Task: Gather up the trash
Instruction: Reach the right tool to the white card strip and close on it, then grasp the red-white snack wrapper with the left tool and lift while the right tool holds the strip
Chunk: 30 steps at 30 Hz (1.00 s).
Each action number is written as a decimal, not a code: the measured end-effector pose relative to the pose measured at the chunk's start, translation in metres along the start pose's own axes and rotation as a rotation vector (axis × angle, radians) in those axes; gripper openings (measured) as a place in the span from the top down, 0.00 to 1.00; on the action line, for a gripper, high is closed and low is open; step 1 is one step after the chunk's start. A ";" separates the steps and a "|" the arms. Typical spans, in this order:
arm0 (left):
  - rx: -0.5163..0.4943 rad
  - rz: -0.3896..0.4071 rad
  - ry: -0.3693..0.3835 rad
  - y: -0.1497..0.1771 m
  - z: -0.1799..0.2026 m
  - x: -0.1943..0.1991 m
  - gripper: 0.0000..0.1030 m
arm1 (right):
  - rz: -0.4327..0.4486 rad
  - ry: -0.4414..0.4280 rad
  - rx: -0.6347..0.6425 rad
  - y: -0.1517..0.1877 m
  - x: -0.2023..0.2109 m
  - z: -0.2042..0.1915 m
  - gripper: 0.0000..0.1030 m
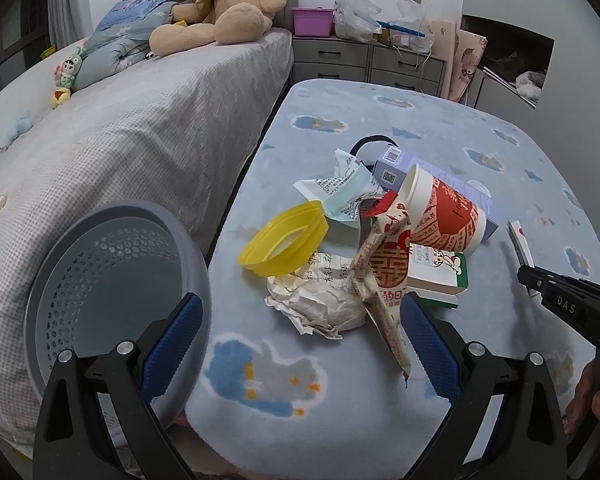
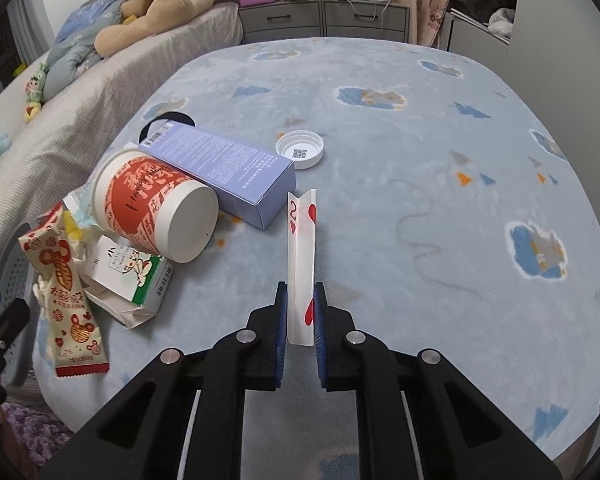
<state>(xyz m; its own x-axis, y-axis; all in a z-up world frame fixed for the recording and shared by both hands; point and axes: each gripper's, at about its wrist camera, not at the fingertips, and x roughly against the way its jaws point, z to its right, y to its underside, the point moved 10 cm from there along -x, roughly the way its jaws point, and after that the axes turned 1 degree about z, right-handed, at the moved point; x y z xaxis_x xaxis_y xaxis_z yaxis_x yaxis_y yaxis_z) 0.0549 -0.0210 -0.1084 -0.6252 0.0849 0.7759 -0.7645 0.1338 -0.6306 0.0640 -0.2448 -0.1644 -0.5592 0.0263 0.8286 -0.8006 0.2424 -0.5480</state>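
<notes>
Right tongs (image 2: pixel 301 320) clamped on folded playing card (image 2: pixel 301 256) above blue blanket (image 2: pixel 420 140), left tongs (image 1: pixel 300 336) spread wide, empty, near bed-side trash pile, grey basket (image 1: pixel 100 280).

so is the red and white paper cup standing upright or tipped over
Tipped over. The paper cup lies on its side against the purple box, its flat white base facing the right wrist camera and its open mouth pointing away.

- Folded playing card (image 2: pixel 301 264), a red two of hearts, stands on edge, pinched between blue pads.
- Red-and-white paper cup (image 2: pixel 156 204) lies on its side against a lavender box (image 2: pixel 224 168).
- White cap (image 2: pixel 300 149) lies inside-up.
- Snack wrapper (image 2: pixel 66 292), green-white carton (image 2: pixel 134 276), crumpled paper (image 1: pixel 320 300) and yellow lid (image 1: pixel 286 238) are heaped beside a grey bin (image 1: pixel 112 280).
</notes>
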 end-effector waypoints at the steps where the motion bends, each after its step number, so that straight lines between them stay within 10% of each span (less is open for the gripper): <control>1: 0.002 0.010 0.006 0.001 0.003 0.001 0.08 | 0.004 -0.006 -0.005 -0.001 0.002 0.000 0.88; 17: 0.007 -0.061 0.011 0.028 0.035 -0.037 0.09 | 0.009 -0.108 -0.024 -0.004 0.016 -0.011 0.88; 30: -0.025 -0.114 0.066 0.040 0.048 -0.042 0.77 | 0.011 -0.125 -0.016 -0.005 0.018 -0.015 0.88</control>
<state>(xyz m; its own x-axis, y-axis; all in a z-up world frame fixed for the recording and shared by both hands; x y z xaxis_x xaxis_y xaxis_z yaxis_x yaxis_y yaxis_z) 0.0434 -0.0670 -0.1673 -0.5226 0.1321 0.8423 -0.8250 0.1709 -0.5386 0.0612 -0.2313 -0.1454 -0.5909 -0.0918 0.8015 -0.7915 0.2578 -0.5541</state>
